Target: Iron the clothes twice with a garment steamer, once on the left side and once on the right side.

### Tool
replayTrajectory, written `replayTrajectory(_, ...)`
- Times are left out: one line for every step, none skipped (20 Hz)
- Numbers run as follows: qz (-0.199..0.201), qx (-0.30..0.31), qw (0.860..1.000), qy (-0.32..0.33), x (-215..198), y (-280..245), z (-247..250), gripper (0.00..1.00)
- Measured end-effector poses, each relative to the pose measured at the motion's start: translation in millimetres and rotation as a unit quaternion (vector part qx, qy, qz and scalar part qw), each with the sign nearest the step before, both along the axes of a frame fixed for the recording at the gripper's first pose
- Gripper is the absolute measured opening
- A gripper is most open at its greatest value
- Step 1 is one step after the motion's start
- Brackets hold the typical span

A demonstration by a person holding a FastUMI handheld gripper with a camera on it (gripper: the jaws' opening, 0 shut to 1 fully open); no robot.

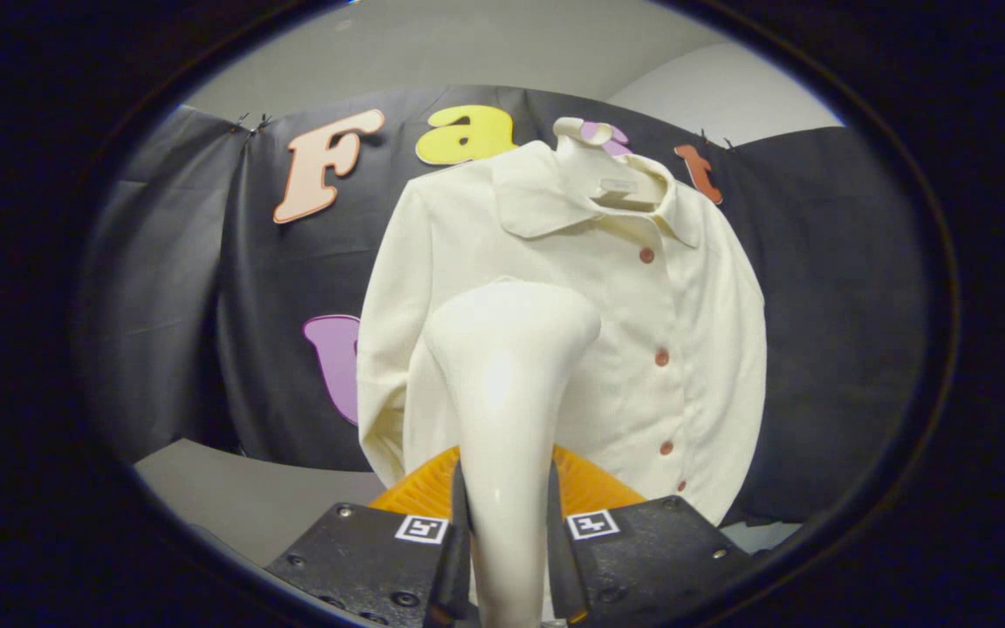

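Note:
A cream button-up shirt [633, 331] hangs on a mannequin form in front of the black cloth wall, its row of reddish buttons running down the right half. My gripper [507, 541] is shut on the white handle of a garment steamer [507, 392]. The steamer's wide head rises just ahead of the fingers and sits against the shirt's left half, around mid-chest height. Behind the handle, low down, an orange ribbed part [594, 493] shows on both sides.
A pale table surface [249, 497] lies below the shirt to the left. The black cloth wall [816, 331] closes the space behind and to both sides of the shirt.

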State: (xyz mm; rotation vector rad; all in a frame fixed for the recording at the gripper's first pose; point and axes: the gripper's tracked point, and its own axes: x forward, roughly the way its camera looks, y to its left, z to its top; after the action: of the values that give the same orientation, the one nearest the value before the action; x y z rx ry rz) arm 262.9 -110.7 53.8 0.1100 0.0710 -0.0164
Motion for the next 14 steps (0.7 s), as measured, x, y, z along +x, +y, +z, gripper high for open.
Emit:
replayTrajectory(0.002, 0.003, 1.0, -0.002, -0.9, 0.6, -7.0, 0.35)
replayTrajectory(0.002, 0.007, 1.0, -0.001, -3.2, 0.1, -16.5, 0.35)
replayTrajectory(0.001, 0.01, 1.0, 0.002, -5.2, -2.1, -25.8, 0.35)
replayTrajectory(0.001, 0.014, 1.0, 0.005, -7.3, -4.3, -35.8, 0.35)
replayTrajectory(0.003, 0.017, 1.0, 0.007, -9.3, -4.6, -44.1, 0.35)
replayTrajectory(0.003, 0.022, 1.0, 0.008, -11.8, -6.0, -53.2, 0.35)
replayTrajectory(0.003, 0.027, 1.0, 0.009, -14.2, -8.0, -62.0, 0.35)
replayTrajectory(0.001, 0.032, 0.999, 0.01, -16.2, -10.0, -70.9, 0.35)
replayTrajectory(0.0, 0.033, 0.999, 0.013, -18.2, -11.3, -80.9, 0.35)
replayTrajectory(-0.002, 0.031, 0.999, 0.017, -20.9, -12.5, -92.5, 0.35)
replayTrajectory(-0.002, 0.03, 0.999, 0.023, -24.5, -13.2, -105.1, 0.35)
replayTrajectory(-0.004, 0.032, 0.999, 0.025, -26.8, -14.4, -115.9, 0.35)
replayTrajectory(-0.003, 0.033, 0.999, 0.026, -28.6, -14.3, -126.8, 0.35)
replayTrajectory(-0.002, 0.038, 0.999, 0.026, -30.5, -13.5, -138.1, 0.35)
